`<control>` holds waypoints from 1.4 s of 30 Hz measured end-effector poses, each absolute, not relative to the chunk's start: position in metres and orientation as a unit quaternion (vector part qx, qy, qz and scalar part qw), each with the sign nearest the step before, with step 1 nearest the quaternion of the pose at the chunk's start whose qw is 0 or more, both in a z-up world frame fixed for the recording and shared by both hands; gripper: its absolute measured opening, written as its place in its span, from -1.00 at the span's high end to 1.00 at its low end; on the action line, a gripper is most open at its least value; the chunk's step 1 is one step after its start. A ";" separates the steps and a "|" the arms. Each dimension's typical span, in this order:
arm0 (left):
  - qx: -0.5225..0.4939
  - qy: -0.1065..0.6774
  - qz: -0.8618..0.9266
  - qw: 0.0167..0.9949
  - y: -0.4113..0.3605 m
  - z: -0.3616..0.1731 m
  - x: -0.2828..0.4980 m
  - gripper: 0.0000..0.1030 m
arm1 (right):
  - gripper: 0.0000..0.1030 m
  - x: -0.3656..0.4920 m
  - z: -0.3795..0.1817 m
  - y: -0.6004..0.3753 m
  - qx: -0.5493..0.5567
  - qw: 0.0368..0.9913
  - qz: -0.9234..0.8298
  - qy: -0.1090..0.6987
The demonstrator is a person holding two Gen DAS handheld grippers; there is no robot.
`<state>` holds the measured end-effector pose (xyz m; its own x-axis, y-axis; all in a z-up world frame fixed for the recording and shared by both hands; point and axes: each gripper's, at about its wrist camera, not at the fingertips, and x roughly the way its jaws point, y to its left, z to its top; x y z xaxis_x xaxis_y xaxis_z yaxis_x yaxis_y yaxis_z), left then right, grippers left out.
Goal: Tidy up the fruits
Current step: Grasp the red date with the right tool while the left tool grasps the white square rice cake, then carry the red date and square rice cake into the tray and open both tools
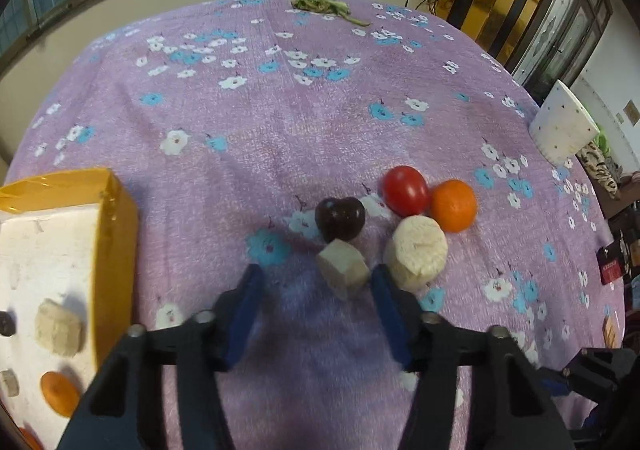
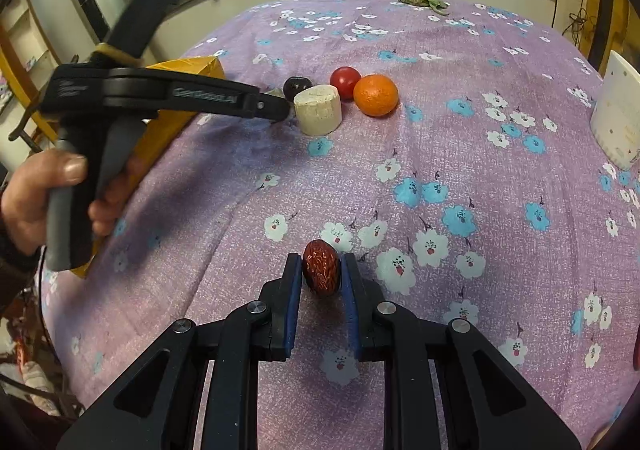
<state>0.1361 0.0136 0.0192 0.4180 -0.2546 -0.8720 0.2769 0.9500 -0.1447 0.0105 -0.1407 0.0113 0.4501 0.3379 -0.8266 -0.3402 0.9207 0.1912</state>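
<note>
Left gripper [image 1: 316, 286]: fingers spread, small pale angular chunk [image 1: 343, 269] between, against right pad; grip unconfirmed.
Right gripper [image 2: 321, 270]: pinching wrinkled red date [image 2: 321, 267] above purple floral cloth [image 2: 440, 97].
Risk: closing left finger nudges pale round cylinder [image 1: 418, 252] just beside; dark plum [image 1: 340, 218] may roll.
Left view only: orange-walled white tray [image 1: 114, 209] with sorted pieces.
Right view only: date, hand [image 2: 36, 193] on left tool.

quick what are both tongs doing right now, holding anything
Left tongs: open, nothing gripped; a small pale cut fruit chunk lies between the pads.
Right tongs: shut on a wrinkled red date.
</note>
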 end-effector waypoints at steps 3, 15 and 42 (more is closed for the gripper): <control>0.004 0.505 -0.179 0.845 0.010 0.020 0.134 0.36 | 0.63 0.009 0.012 -0.140 0.001 0.851 0.204 0.484; -0.011 0.492 -0.190 0.850 0.027 0.031 0.103 0.36 | 0.63 0.012 0.013 -0.140 0.005 0.857 0.196 0.477; -0.059 0.478 -0.222 0.848 0.106 0.059 0.047 0.36 | 0.63 0.014 0.034 -0.089 0.016 0.871 0.169 0.462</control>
<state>0.0465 0.1060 0.0593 0.4444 -0.4322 -0.7846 0.3190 0.8948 -0.3122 0.0136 -0.0889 0.0339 0.5162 0.3084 -0.7990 -0.2785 0.9427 0.1839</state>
